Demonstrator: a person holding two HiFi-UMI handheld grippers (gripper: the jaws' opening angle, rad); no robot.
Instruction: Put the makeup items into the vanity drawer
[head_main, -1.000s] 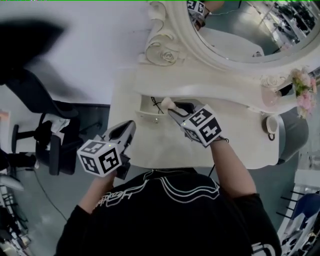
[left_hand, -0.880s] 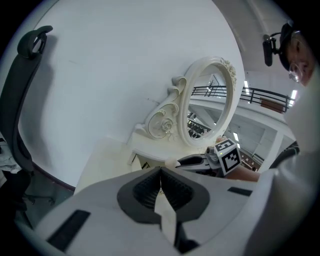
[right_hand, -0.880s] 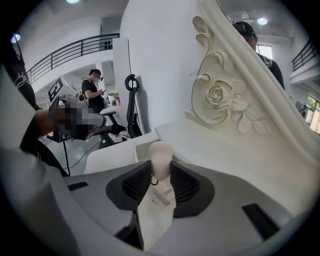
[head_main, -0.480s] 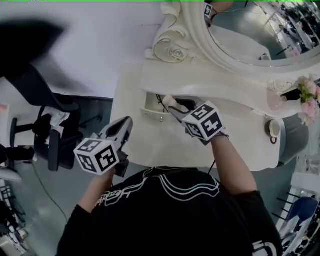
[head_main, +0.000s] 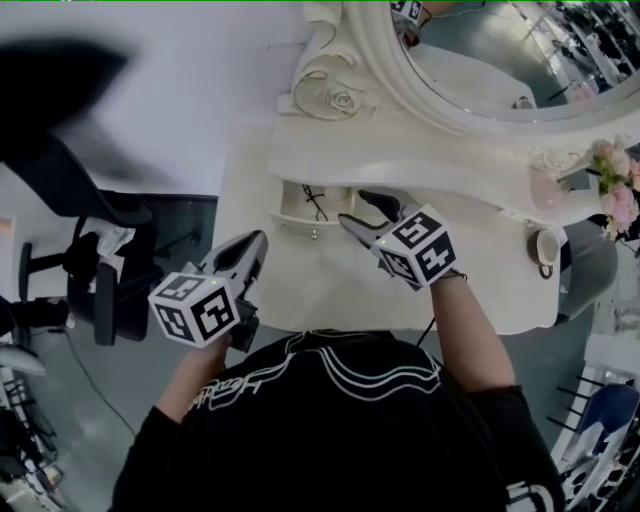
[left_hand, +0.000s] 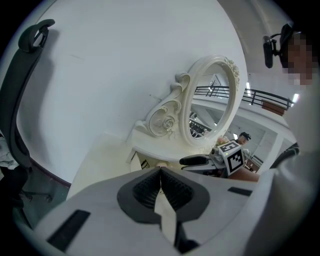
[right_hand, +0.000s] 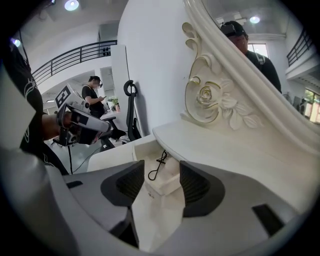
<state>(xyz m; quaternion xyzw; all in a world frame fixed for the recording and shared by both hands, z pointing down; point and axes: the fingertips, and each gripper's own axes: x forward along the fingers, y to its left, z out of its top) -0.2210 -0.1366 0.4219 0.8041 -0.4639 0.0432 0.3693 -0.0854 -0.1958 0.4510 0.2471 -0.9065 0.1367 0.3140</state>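
Over the open vanity drawer (head_main: 295, 222), my right gripper (head_main: 357, 208) is opening its jaws to release a pale makeup item (right_hand: 161, 181) lying between them; my left gripper (head_main: 260, 242) (jaws together, empty) waits aside.

White wall (head_main: 190, 90) stands behind a cream vanity table (head_main: 490, 295). An oval mirror (head_main: 470, 60) in a carved frame with a rose relief (head_main: 340, 100) stands at the table's back. The grey floor (head_main: 80, 420) to the left carries a black office chair (head_main: 110, 290). Pink flowers (head_main: 615, 190) stand at the table's far right. A ceiling lamp (right_hand: 71, 5) is lit above a railed upper gallery (right_hand: 75, 55).
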